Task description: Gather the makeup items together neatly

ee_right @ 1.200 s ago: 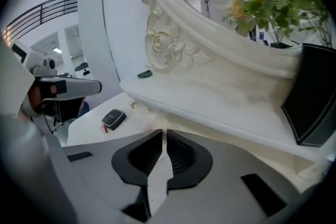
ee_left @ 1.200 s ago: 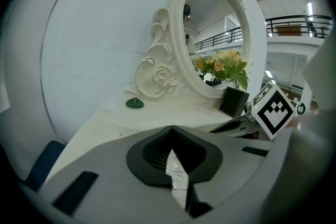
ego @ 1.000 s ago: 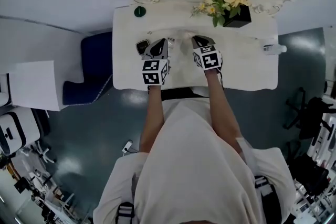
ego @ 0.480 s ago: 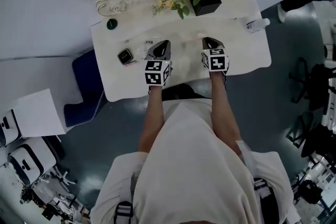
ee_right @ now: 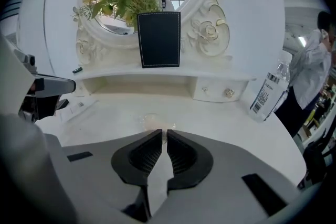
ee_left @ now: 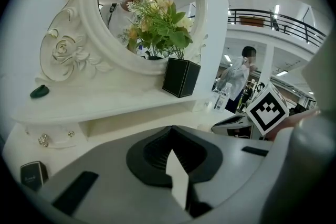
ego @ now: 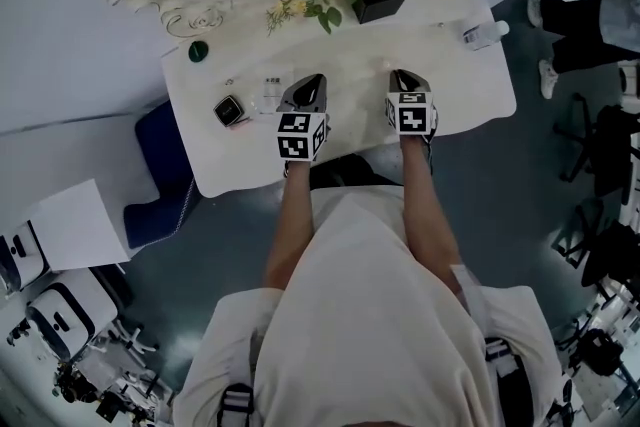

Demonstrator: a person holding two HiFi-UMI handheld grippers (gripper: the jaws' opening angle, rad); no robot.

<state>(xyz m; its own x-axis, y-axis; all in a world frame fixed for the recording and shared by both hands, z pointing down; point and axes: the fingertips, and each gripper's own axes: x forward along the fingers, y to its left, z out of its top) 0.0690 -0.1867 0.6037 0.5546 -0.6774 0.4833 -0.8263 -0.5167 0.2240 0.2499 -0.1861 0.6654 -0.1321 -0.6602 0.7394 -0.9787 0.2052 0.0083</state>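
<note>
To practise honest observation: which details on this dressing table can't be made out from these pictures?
- Pale round thing ahead of the right tool: right gripper view, too faint to identify.
- Small pale items: head view, too small.
- Dark case: left gripper view, partly behind the left tool's body.
- Bottle print: right gripper view, too small.

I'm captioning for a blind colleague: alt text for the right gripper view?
The right gripper, jaws shut and empty, points across a white vanity table. Behind stand a black vase of flowers, an ornate mirror and, at right, a water bottle.
</note>
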